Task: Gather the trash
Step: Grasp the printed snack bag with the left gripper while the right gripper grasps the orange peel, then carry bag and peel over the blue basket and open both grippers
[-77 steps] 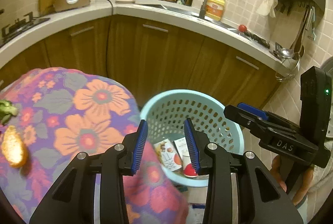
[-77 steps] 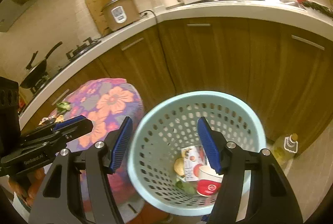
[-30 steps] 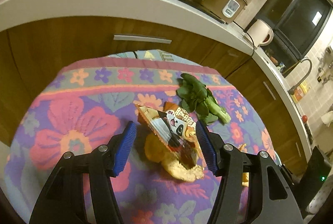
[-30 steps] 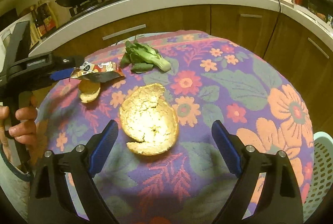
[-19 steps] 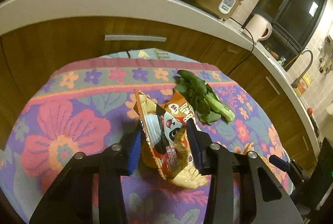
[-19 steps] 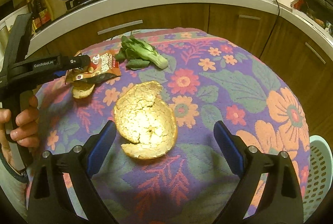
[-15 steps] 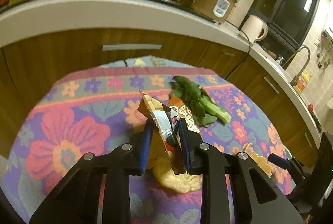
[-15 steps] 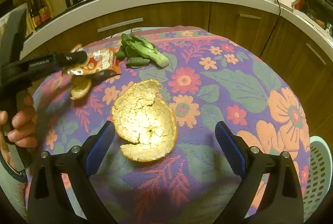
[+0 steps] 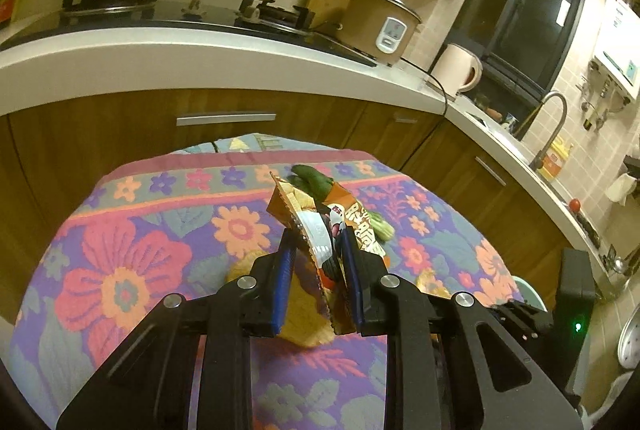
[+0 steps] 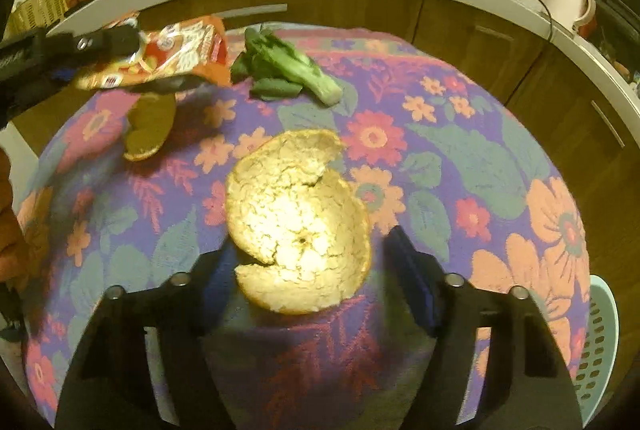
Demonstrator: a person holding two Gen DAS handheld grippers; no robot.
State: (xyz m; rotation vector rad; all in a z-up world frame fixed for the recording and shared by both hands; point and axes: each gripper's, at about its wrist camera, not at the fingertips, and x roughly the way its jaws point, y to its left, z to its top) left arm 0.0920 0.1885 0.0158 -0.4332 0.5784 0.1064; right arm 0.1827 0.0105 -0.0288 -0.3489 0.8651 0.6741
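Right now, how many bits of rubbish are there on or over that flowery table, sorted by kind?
Snack wrappers: 1, the snack wrapper pinched in the left hand-held gripper.
Orange peels: 2, the big peel between the open fingers of the right hand-held gripper, and the small peel.
Leafy greens: 1, the greens.
Total: 4.

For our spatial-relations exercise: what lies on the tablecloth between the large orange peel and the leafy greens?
Nothing: in the right wrist view, only bare floral tablecloth separates the large orange peel from the leafy greens.
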